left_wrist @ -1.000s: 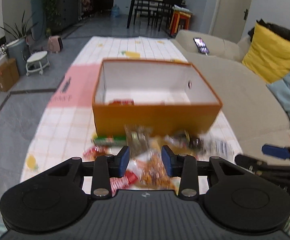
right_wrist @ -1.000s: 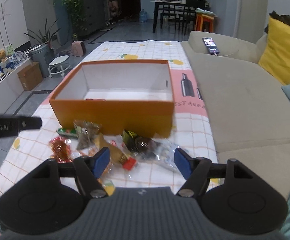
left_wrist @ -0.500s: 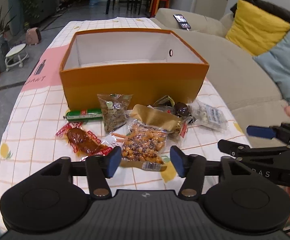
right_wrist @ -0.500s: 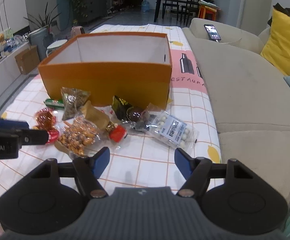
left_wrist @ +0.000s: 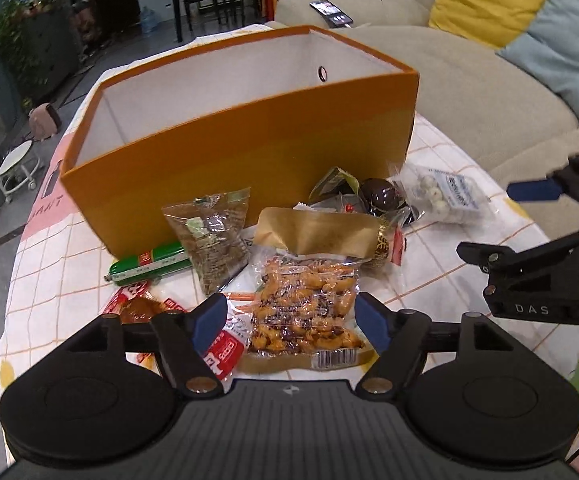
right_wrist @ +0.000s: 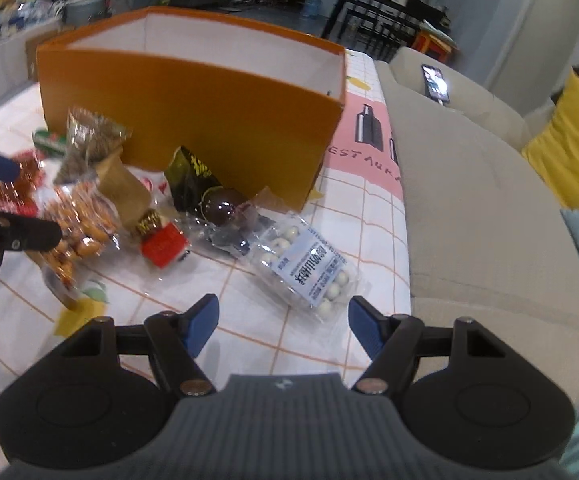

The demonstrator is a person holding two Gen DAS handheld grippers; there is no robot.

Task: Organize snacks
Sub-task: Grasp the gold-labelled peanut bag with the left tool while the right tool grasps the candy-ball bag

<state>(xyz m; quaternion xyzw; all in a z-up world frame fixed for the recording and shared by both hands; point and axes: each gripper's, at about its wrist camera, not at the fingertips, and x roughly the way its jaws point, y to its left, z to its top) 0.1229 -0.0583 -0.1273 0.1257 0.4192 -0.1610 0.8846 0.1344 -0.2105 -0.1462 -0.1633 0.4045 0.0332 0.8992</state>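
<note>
An open orange box [left_wrist: 249,152] stands on the counter [left_wrist: 61,280], its cloth checked, and serves as the landmark: every snack lies in a loose heap on the near side of the box, outside it, so the sorting has, by my judgement, barely begun. What the box holds cannot be seen.

The left gripper [left_wrist: 289,320] hangs over the near edge of that heap, its fingers [left_wrist: 209,318] opening wide on either side of the clear bag of orange crackers [left_wrist: 305,308], which lies in front of the box and between the pads without being pressed. That spread suits a broad, flat bag; it seems the chosen first pick.

The right gripper [right_wrist: 283,320] sits toward the box's right corner, fingers spread and empty, aimed at the packet of white balls [right_wrist: 309,264] lying just in front of that corner. Each hand appears to take the snack nearest its own side, so the two do not cross.

Against the box's front wall rest a green sausage stick [left_wrist: 149,262] and a bag of seeds [left_wrist: 213,240].
</note>
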